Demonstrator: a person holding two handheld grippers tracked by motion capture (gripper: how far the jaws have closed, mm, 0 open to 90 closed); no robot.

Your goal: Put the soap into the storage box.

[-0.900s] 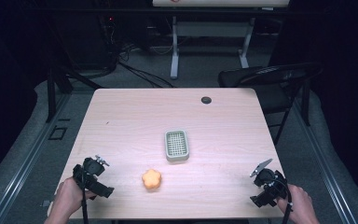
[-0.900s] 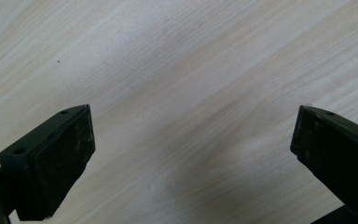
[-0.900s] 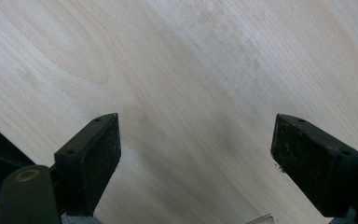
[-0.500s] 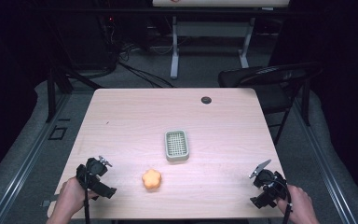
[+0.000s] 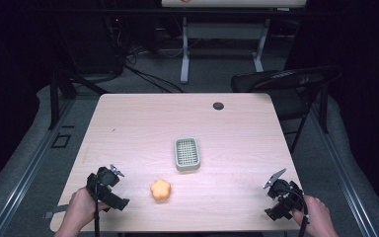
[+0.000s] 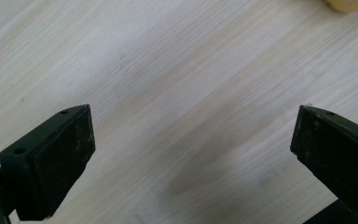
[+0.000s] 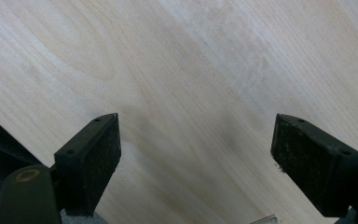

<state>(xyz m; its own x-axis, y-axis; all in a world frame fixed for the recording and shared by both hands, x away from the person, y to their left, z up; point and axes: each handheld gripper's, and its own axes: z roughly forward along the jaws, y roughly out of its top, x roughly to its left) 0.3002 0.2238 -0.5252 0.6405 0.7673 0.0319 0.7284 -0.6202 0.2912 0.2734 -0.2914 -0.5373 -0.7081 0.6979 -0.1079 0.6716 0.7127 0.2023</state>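
- The table [image 5: 143,118] is a light wood surface; the high view takes in the whole of it from the person's side.
- The left claw [image 5: 112,173] sits near the front left corner of the table, held in the person's left hand [image 5: 80,212].
- In the left gripper view the left claw [image 6: 191,154] has its jaws spread wide, with bare wood grain between them. Nothing is gripped.
- The right claw [image 5: 275,178] sits near the front right corner of the table, held in the person's right hand [image 5: 316,219].
- In the right gripper view the right claw [image 7: 196,154] has its jaws equally wide apart, with bare table surface between them. Nothing is gripped.
- The orange lobed object [image 5: 161,189] lies on the table near the front edge, to the right of the left claw and apart from it. It is the item nearest that claw.
- A yellow-orange edge of the same object [image 6: 349,3] appears at the top right corner of the left gripper view, well outside the jaws.
- The green basket [image 5: 187,154], a small rectangular tray with a mesh floor, rests near the middle of the table, just beyond the orange lobed object and slightly to its right. The two are not in contact.
- A small black round cap [image 5: 218,105] is set in the table near its far edge, well apart from both claws.
- A dark folding chair [image 5: 286,81] stands beyond the far right corner of the table.
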